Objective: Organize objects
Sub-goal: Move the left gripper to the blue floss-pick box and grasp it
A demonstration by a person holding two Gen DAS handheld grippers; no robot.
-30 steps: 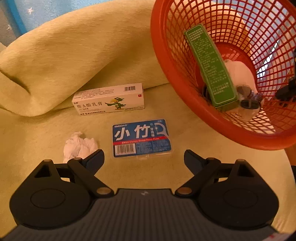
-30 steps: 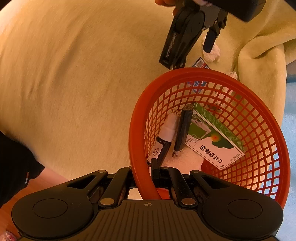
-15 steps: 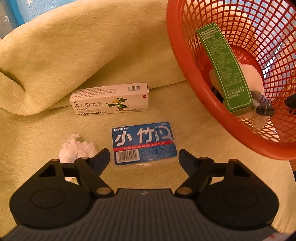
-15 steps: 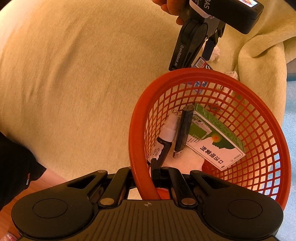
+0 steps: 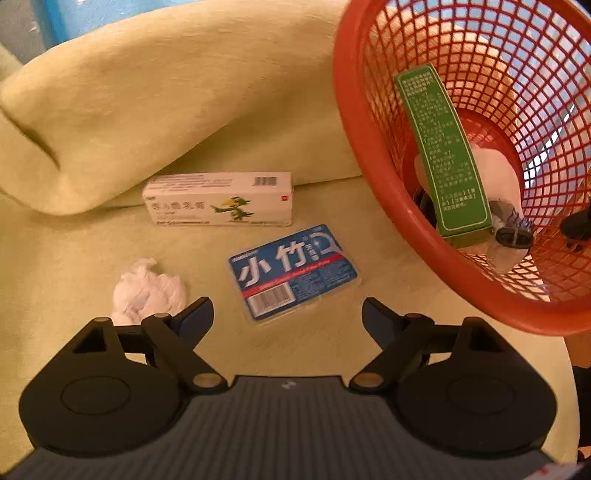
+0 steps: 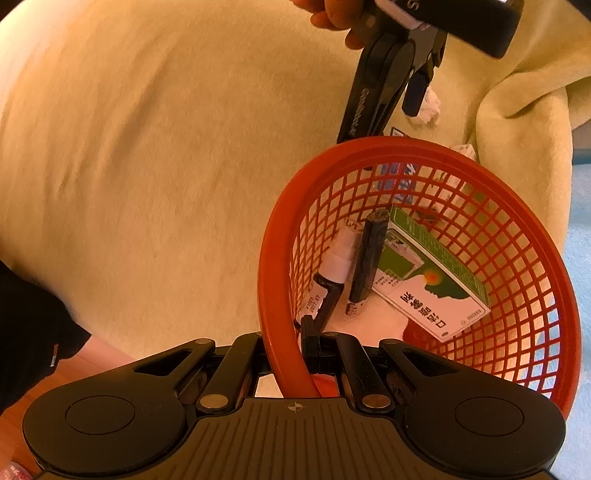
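Domestic setting — a soft surface draped in a plush yellow blanket (image 5: 192,122), strewn with household items: an ointment box (image 5: 218,199), a dental floss pack (image 5: 293,271), a crumpled tissue (image 5: 147,291) — beside a red plastic basket (image 6: 280,280).

Pale yellow blanket (image 5: 155,122) covers the whole work surface; plush nap, lying smooth over most of its spread. Along its far edge the blanket is bunched into a thick rolled fold (image 5: 48,147). Beyond that fold, a blue surface (image 5: 122,14) shows; at the blanket's near corner, a strip of orange-brown wood floor (image 6: 74,365).
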